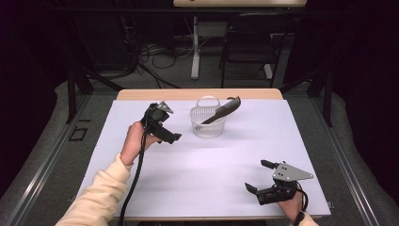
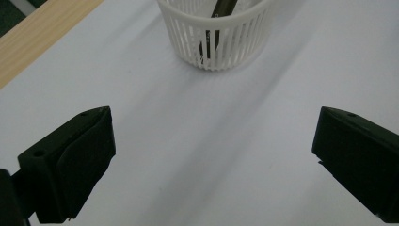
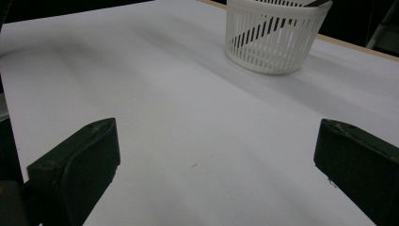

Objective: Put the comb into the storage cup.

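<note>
A white slatted basket (image 1: 208, 126) stands at the middle rear of the white table (image 1: 202, 165). A black comb (image 1: 224, 112) leans in it, its end sticking out over the rim to the upper right. My left gripper (image 1: 170, 123) hovers just left of the basket, open and empty. In the left gripper view its own gripper (image 2: 214, 155) faces the basket (image 2: 219, 44) and the comb (image 2: 222, 7). My right gripper (image 1: 259, 175) is near the front right edge, open and empty. The right gripper view has its gripper (image 3: 216, 169) far from the basket (image 3: 270, 44) holding the comb (image 3: 263, 29).
A wooden strip (image 1: 197, 94) borders the table's far edge. Beyond it stand a black chair (image 1: 249, 42) and a white table leg (image 1: 195, 47) among floor cables. Bare white surface lies between the two grippers.
</note>
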`<state>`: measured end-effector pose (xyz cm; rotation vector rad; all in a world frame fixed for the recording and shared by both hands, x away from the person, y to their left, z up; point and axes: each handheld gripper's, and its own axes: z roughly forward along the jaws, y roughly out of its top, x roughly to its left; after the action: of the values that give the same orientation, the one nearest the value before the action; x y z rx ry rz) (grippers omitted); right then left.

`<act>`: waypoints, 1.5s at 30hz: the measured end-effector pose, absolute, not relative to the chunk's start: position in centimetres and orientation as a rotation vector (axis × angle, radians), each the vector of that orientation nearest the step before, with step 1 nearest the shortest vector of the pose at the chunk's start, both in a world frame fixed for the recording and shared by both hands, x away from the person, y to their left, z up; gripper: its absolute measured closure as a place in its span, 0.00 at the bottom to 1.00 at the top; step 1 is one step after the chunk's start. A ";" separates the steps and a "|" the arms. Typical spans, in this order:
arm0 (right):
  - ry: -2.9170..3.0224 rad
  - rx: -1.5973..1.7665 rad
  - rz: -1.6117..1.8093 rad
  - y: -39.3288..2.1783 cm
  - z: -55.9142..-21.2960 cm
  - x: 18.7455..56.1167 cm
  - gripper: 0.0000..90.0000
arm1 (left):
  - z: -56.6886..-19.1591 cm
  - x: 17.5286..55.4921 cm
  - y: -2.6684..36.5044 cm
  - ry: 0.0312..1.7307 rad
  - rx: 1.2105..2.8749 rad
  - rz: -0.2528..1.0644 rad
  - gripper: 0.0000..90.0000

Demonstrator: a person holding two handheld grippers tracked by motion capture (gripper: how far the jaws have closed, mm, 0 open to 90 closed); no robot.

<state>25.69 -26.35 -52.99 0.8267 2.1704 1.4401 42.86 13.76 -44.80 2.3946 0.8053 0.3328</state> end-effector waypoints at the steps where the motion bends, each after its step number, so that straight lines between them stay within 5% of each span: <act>1: 2.170 0.823 1.438 -26.3 -53.0 25.7 0.00 | -44.8 42.8 13.9 0.806 2.394 0.327 0.00; 45: 2.172 0.819 1.437 -26.3 -53.0 25.8 0.00 | -49.3 36.7 18.7 0.919 2.344 0.267 0.00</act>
<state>25.77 -26.30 -53.01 0.8187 2.1725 1.4371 36.66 18.70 -49.26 2.3438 0.9195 0.2671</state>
